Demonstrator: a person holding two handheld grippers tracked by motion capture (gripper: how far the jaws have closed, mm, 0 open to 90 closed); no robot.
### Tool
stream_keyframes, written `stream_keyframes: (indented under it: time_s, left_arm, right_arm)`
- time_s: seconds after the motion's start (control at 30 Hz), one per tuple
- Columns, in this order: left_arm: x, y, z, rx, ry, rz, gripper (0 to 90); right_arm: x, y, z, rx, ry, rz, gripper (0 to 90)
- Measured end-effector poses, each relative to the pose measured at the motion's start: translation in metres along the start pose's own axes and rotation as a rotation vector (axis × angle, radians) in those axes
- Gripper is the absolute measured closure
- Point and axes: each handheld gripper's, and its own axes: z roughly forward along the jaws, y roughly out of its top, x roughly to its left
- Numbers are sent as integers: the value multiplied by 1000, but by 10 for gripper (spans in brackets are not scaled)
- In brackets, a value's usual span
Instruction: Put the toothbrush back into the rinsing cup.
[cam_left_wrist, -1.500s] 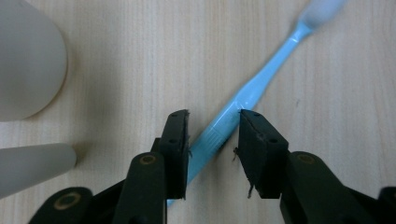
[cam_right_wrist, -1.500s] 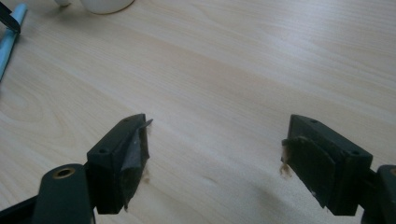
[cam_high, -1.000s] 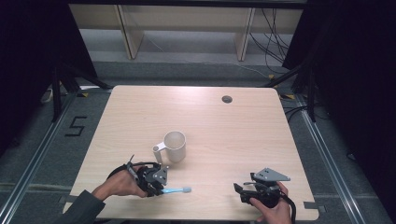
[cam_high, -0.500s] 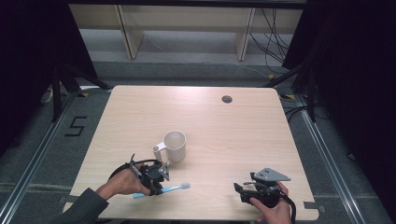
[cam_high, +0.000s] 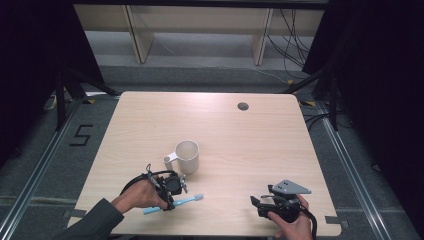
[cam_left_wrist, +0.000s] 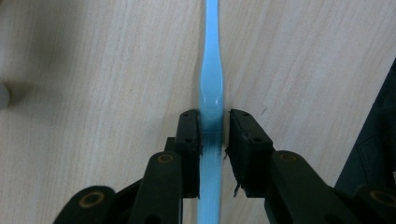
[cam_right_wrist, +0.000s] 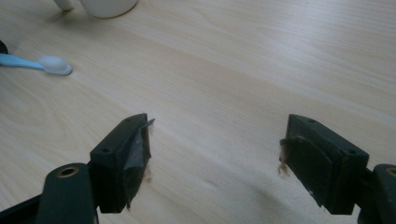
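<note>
Two grippers worked the counter's (cam_high: 150, 125) near edge: the left gripper (cam_left_wrist: 214, 128) had its jaws closed against a blue toothbrush (cam_left_wrist: 212, 84) lying flat there, just before the white mug (cam_high: 187, 156), while the right gripper (cam_right_wrist: 215, 144) gaped wide, empty, by the near right corner.

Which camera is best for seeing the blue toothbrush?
The left gripper view: the toothbrush fills the middle there, its blue handle clamped between the left gripper's jaws. The high view shows the whole brush, small, lying near the mug. The right gripper view catches just its white head at the edge.
</note>
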Motion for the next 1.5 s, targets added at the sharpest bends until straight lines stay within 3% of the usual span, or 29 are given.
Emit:
stream_keyframes:
  time_s: [0.03,0.17,0.2,0.27,0.3,0.47,0.57,0.6,0.8,0.93,1.0,1.03,1.07,1.1,1.13,1.2,1.33,1.4,1.43,1.5]
  left_arm:
    - [0,0,0,1,1,-10,733]
    - [0,2,0,16,11,-23,767]
    - [-2,3,0,25,26,-29,769]
    - [-3,4,0,33,35,-30,770]
    - [-3,5,0,40,36,-34,770]
    - [-4,8,1,57,37,-55,770]
    - [-5,7,1,56,53,-33,777]
    - [-5,7,1,55,52,-27,778]
    - [-8,5,0,27,27,10,784]
    - [-7,2,-5,-25,35,0,785]
    - [-6,-1,-18,-98,48,-15,785]
    - [-6,-1,-18,-98,48,-15,785]
    - [-8,-5,-27,-161,62,-23,785]
    - [-8,-5,-27,-161,62,-23,785]
    - [-10,-9,-34,-229,81,-17,785]
    - [-10,-14,-42,-307,95,-25,785]
    - [-13,-25,-52,-457,121,-72,785]
    - [-12,-28,-55,-468,126,-68,785]
    - [-12,-33,-57,-533,146,-93,785]
    - [-10,-37,-56,-556,149,-115,785]
  right_arm:
    - [-2,1,0,-5,-10,-24,238]
    - [-1,0,0,-7,-5,-28,238]
    - [1,0,0,-1,2,3,238]
    - [1,0,0,4,5,0,238]
    - [-1,0,0,-5,-3,-28,238]
    - [-1,0,0,-6,-5,-30,239]
    - [-1,0,0,-8,7,-16,240]
    - [-1,0,0,-8,-10,-25,239]
    - [-2,0,0,-1,-11,-30,241]
    - [-3,0,0,-12,-5,-21,241]
    - [-3,0,0,-14,-13,-26,242]
    - [-3,0,0,-14,-13,-26,242]
    - [-3,1,-1,-12,-14,-26,243]
    - [-3,1,-1,-12,-14,-26,243]
    - [-2,0,-1,-15,-14,-25,243]
    - [-2,0,0,-8,-8,-21,243]
    - [-3,0,0,-14,-17,-29,243]
    - [-3,0,-1,-10,-10,-21,243]
    - [-3,1,-1,-16,-12,-18,243]
    - [-3,0,0,-11,-10,-21,243]
